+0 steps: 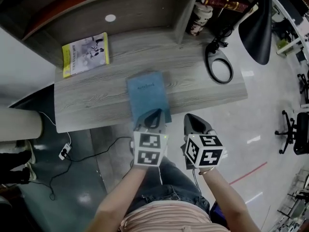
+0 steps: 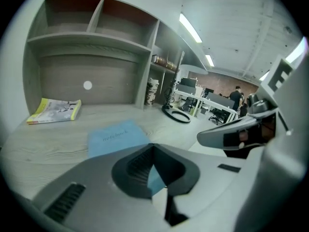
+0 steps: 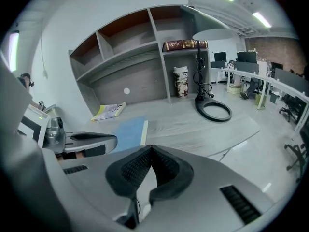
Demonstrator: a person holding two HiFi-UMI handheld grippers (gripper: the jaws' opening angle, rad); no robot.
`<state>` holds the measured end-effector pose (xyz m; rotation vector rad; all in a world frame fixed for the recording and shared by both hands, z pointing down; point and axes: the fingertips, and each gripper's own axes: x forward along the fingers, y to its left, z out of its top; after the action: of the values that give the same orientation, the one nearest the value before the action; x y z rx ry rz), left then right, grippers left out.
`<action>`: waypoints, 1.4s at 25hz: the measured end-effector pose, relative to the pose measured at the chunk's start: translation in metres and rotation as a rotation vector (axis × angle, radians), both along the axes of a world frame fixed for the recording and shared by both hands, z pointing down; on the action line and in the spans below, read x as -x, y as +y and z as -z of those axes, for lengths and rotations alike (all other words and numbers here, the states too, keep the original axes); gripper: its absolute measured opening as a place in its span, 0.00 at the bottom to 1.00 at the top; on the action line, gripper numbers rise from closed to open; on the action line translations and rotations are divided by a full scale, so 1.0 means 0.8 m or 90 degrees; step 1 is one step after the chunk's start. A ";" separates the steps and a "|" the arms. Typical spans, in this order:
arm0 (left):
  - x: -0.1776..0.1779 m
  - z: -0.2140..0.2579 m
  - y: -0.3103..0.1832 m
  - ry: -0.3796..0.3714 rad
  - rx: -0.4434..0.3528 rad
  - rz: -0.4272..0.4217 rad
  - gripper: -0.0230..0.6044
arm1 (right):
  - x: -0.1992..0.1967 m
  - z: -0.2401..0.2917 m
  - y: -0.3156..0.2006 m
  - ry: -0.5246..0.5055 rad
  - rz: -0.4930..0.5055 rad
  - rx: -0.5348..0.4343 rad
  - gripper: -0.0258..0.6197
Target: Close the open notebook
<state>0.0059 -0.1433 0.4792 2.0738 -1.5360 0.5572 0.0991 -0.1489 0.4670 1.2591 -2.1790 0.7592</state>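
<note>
Close by the body, left gripper (image 1: 155,114) and right gripper (image 1: 189,118) side by side at the desk's (image 1: 96,98) front edge, both pinched tip to tip on nothing. Just ahead, under the left tips, blue notebook (image 1: 147,92) flat, cover up, seemingly shut already, long axis running straight away; left nearer. Beyond, yellow booklet (image 1: 86,53).

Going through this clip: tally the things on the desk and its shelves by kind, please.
Notebooks: 1, the blue notebook
Booklets: 1, the yellow booklet
Bound books: 1, the brown book
Lamps: 1, the black lamp
Containers: 1, the patterned canister
Total: 5
</note>
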 end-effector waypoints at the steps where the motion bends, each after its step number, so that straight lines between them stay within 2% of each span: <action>1: 0.006 0.005 0.000 -0.003 -0.008 0.004 0.06 | 0.005 0.004 -0.003 -0.004 0.005 -0.005 0.05; 10: 0.071 0.056 0.005 -0.004 -0.100 0.075 0.05 | 0.044 0.042 -0.018 -0.043 0.057 -0.053 0.05; 22: 0.129 0.100 0.050 -0.023 -0.153 0.134 0.05 | 0.068 0.082 -0.009 -0.068 0.114 -0.119 0.05; 35: 0.164 0.145 0.095 -0.003 -0.224 0.171 0.05 | 0.082 0.138 0.009 -0.119 0.149 -0.209 0.05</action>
<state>-0.1257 -0.0672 0.3635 2.0582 -1.9912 0.2013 0.0337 -0.1415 0.3567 1.0874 -2.6282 0.4519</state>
